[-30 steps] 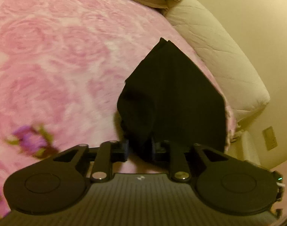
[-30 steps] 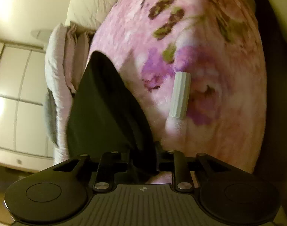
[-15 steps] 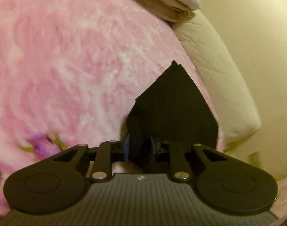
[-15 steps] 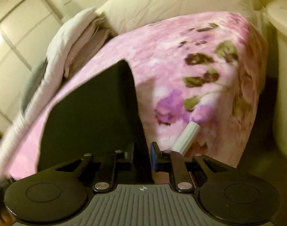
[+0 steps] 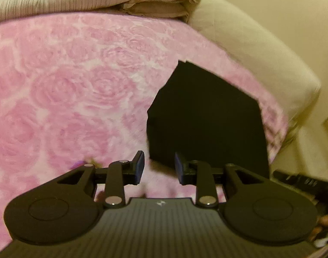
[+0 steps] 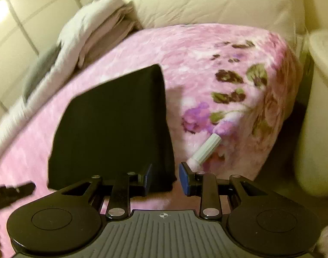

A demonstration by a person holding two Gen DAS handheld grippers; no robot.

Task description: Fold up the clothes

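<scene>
Both released: left gripper (image 5: 159,166) and right gripper (image 6: 165,179) jaws spread, holding nothing. Folded black garment (image 6: 112,129) lies flat on the pink floral blanket (image 6: 207,49), just beyond your fingertips. Likely light, limp, fairly grippy; pinch all layers at the near corners or it'll sag open.

A plain black folded cloth garment (image 6: 112,129) lies on a plush pink rose-patterned blanket (image 5: 67,90), purple flowers and green leaves printed at its right end. Cream quilted bedding (image 6: 217,2) lies far; pale grey-white ribbed cylinder (image 6: 205,148) near right.
</scene>
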